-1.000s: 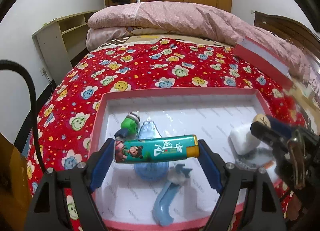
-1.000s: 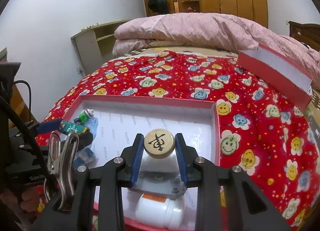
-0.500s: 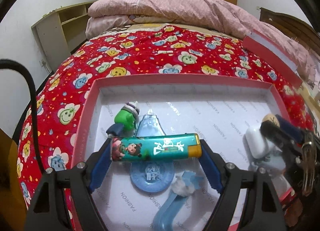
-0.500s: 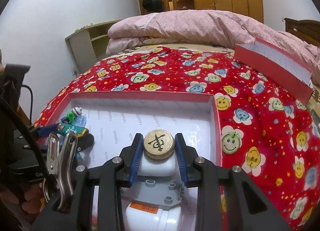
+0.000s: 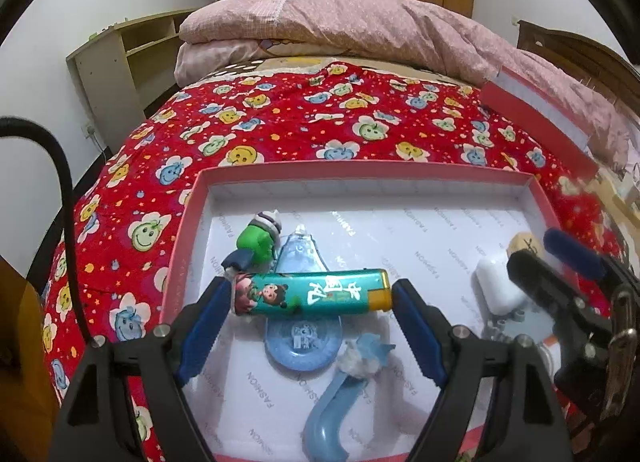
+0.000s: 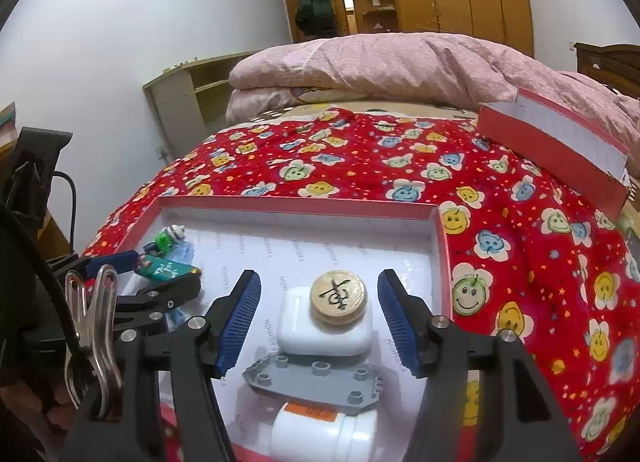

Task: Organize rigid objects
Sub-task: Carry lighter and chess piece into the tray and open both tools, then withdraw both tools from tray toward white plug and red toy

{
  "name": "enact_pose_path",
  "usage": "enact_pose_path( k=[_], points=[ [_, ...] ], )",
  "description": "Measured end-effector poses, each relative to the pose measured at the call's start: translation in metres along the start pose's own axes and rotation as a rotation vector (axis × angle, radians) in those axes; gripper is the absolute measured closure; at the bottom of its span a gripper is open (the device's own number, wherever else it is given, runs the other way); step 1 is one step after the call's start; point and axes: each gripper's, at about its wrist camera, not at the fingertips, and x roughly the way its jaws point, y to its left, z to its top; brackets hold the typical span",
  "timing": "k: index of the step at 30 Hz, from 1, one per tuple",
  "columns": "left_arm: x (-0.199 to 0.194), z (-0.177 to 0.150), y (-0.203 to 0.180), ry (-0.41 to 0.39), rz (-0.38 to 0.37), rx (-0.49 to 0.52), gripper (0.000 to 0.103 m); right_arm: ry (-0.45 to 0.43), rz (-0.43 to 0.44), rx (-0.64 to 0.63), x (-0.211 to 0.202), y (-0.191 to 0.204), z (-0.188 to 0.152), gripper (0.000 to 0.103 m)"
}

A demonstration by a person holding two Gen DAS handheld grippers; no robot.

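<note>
left gripper (image 5: 310,314) spans the teal cartoon-printed lighter (image 5: 310,293) lengthwise over the pink-rimmed white tray (image 5: 360,176); contact unclear. right gripper (image 6: 319,316), jaws wide, has nothing; round wooden chess piece (image 6: 339,296) rests on white case (image 6: 326,326), so sorting looks nearly done

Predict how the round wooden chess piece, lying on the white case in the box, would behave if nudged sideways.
The wooden chess piece lies flat on its face, so it would probably slide, not roll. The white case looks glossy, so it may slip off easily. It looks solid and stiff.
</note>
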Motion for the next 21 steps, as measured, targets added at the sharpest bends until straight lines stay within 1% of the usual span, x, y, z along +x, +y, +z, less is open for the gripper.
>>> enact_pose_path(
  k=[4,13,21],
  points=[
    [-0.006,-0.003,-0.002,-0.002,0.006,0.015,0.018,-0.003,0.008,-0.013,-0.007,0.004,0.000,0.041],
    [-0.026,-0.011,-0.002,-0.011,-0.014,0.006,0.018,-0.017,0.023,-0.011,-0.031,0.009,0.000,0.041],
    [-0.047,-0.019,-0.004,-0.025,-0.021,0.020,0.018,-0.013,0.038,-0.010,-0.052,0.015,-0.008,0.041]
  ],
)
